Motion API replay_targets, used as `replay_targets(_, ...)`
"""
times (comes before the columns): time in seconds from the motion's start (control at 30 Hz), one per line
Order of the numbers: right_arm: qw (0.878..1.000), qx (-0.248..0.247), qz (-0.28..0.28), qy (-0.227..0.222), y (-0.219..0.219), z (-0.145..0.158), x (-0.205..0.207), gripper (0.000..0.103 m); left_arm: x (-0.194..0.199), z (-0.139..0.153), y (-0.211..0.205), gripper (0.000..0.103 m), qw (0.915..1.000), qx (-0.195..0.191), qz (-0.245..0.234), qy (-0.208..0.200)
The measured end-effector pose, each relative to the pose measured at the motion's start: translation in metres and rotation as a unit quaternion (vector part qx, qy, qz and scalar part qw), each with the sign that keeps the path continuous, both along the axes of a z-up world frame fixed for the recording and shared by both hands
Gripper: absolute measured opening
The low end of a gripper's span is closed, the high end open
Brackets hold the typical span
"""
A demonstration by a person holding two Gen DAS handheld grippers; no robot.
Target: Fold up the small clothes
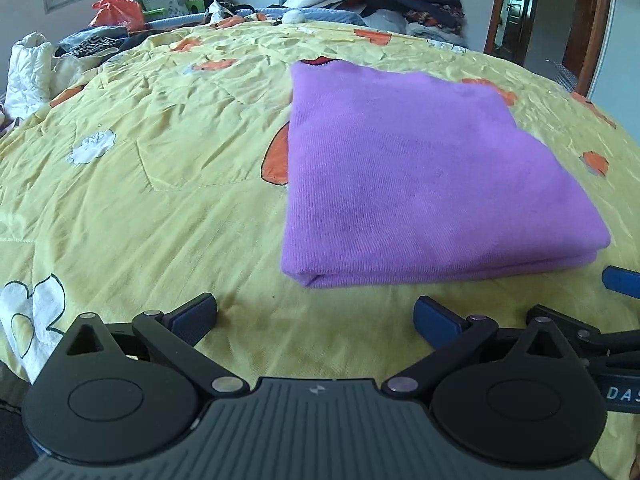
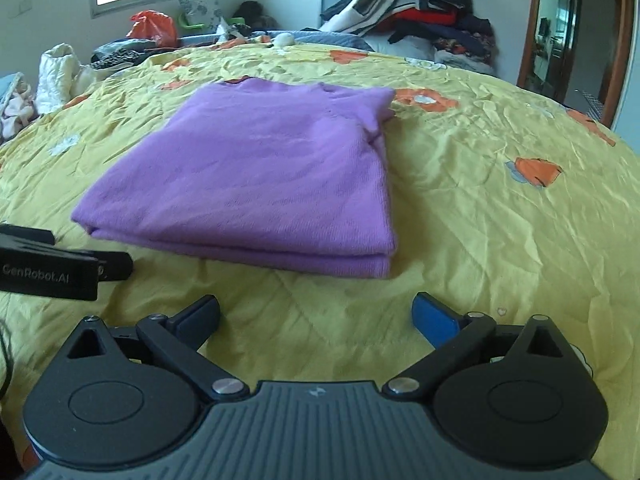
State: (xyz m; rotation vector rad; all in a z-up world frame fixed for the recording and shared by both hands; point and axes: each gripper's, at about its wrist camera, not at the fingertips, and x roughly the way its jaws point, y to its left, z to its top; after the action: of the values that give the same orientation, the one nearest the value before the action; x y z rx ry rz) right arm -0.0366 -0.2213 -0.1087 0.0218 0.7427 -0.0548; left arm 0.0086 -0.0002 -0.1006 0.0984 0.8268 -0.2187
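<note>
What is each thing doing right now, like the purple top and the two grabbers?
Purple top: folded into a neat stack, lying flat on the bedspread.
Left gripper: open, holding nothing.
Right gripper: open, holding nothing.
Yellow bedspread: spread out, wrinkled.
Clothes pile: heaped, unfolded.

the folded garment (image 1: 420,184) lies flat on the bed (image 1: 160,200), apart from both tools. the left tool (image 1: 314,318) sits just near of its near left corner, the right tool (image 2: 316,314) near of its near right corner. far behind, a clothes pile (image 2: 420,12) rests at the bed's far right, a bag (image 2: 154,28) at the far left.
</note>
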Motion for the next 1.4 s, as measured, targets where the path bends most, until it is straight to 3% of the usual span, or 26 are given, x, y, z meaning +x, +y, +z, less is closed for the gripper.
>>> replay_targets(0.4, 1.0, -0.002, -0.014, -0.007, 0.0076, -0.0025, 0.0058, 0.103, -0.0034, -0.0061, -0.0012, 0.103, 0.999, -0.012, -0.007, -0.042)
replay_targets(1.4, 1.0, -0.002, -0.014, -0.009, 0.0093, -0.0024, 0.0076, 0.103, -0.0034, -0.0065, -0.0043, 0.103, 0.9989, -0.01, 0.008, -0.046)
